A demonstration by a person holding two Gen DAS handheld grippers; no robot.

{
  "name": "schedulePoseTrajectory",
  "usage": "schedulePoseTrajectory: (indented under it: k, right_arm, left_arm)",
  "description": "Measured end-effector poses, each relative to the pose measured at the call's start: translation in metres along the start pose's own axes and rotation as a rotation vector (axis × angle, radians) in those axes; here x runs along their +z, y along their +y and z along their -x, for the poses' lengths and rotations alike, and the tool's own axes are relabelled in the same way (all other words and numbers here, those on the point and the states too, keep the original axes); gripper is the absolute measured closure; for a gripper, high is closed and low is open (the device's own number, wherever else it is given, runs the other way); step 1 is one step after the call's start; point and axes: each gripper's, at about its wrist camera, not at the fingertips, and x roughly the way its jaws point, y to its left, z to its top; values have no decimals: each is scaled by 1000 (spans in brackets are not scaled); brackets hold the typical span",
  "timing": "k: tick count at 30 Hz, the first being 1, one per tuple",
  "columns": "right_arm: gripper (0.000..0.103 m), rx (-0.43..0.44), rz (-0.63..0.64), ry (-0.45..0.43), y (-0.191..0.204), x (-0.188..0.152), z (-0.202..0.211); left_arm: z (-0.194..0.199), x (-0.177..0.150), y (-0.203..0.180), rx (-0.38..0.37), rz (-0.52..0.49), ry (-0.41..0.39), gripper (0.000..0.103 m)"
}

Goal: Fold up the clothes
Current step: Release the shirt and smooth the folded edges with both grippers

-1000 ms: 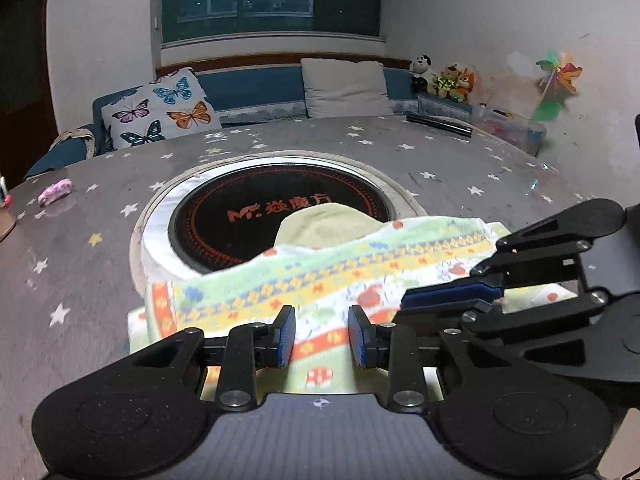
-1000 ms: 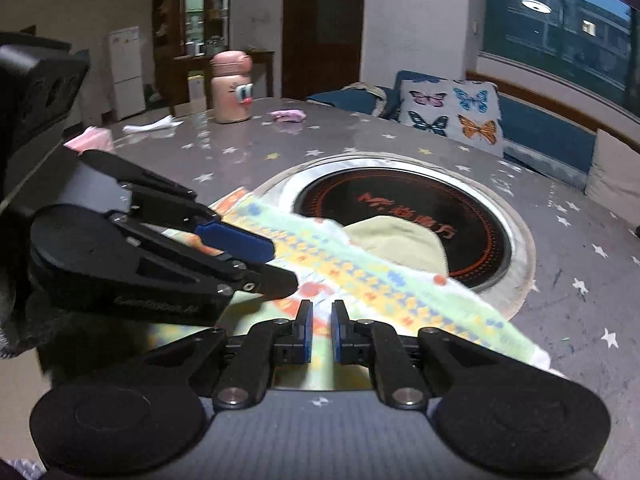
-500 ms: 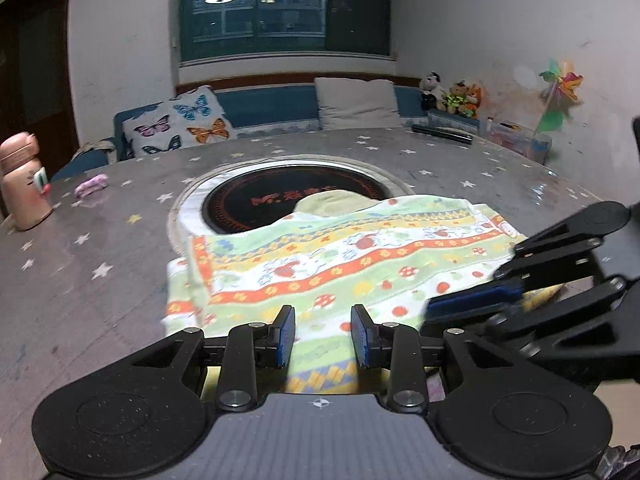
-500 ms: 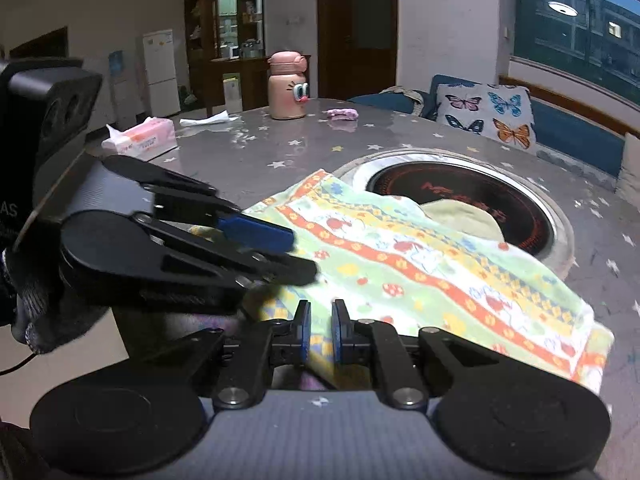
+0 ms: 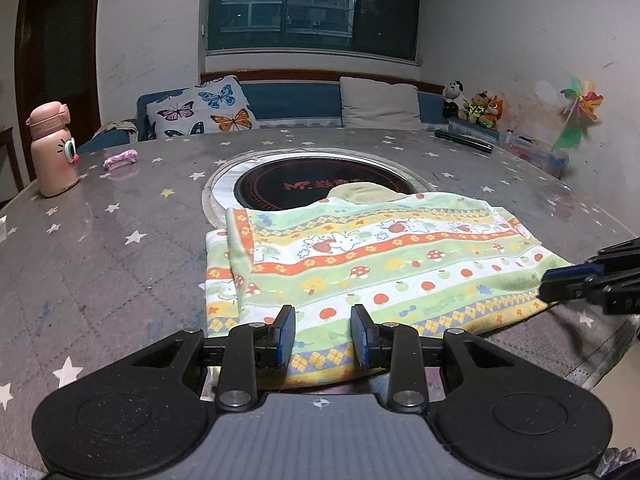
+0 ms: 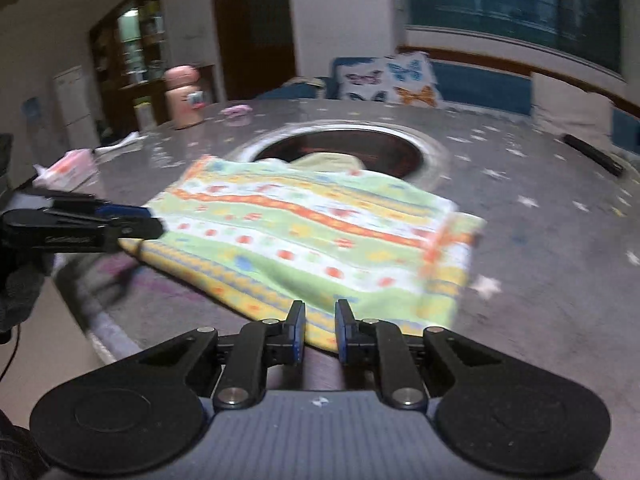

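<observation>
Layers: two are judged to be stacked in the patterned cloth, since a second striped edge shows under its left side; a pale yellow-green piece peeks out at its far edge.
Place: the cloth is spread flat on the star-printed table, its far edge lying over the rim of the round black hob sunk in the middle, its near edge close to the table's rim.
Left tongs: held apart with nothing between them, poised just above the cloth's near hem.
Right tongs: parted by a narrower gap, nothing gripped, at the near hem close to the cloth's right corner; this view is blurred.
Weight: judged light; a thin knit or towelling that one pair of tongs could lift.
Stiffness: soft and limp; it is expected to sag and crease wherever it is not supported, so both corners should be carried together.
Slip: the glossy table is likely to let the cloth slide when pushed; pinching is judged safer than dragging.
Hold: the two near corners, or the hem just inside them, with both layers taken in one pinch.
Risk: only the top layer may be caught, leaving the lower one behind.
Bystanders: a pink bottle stands well apart at the left.
</observation>
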Motion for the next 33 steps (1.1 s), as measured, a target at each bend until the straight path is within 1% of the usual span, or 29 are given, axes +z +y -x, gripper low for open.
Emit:
schedulePoseTrajectory:
  k: [3, 6, 9, 11, 12, 14, 17, 21, 24, 27, 33]
  right_arm:
    - [88, -12, -9, -32, -3, 5, 7]
    - [86, -4, -9, -64, -2, 10, 4]
    - [88, -44, -16, -39, -6, 7, -9]
    - [91, -33, -55, -37, -16, 2, -10]
    - [95, -34, -65, -38, -18, 2, -8]
    - [94, -44, -71, -42, -21, 5, -4]
    - [91, -56, -57, -61, -20, 13, -2]
    - [88, -30, -54, -70, -19, 21, -14]
    - [88, -39, -64, -41, -22, 19, -26]
    - [88, -36, -80, -38, -27, 20, -24]
    - [87, -41, -70, -54, -33, 39, -31]
  left_arm:
    - [0, 1, 0, 5, -1, 3, 69]
    - [0, 1, -1, 9, -1, 5, 69]
    - [0, 2, 1, 19, 1, 9, 69]
    - [1, 2, 4, 29, 4, 12, 69]
    - [0, 3, 5, 29, 7, 15, 69]
    - [-1, 6, 6, 27, 11, 17, 69]
    - [-5, 13, 6, 22, 18, 19, 70]
    - [-17, 26, 11, 19, 47, 26, 70]
    - [-30, 36, 18, 37, 63, 40, 70]
    - [-43, 45, 25, 49, 79, 54, 71]
    - [-63, 59, 33, 68, 83, 55, 71]
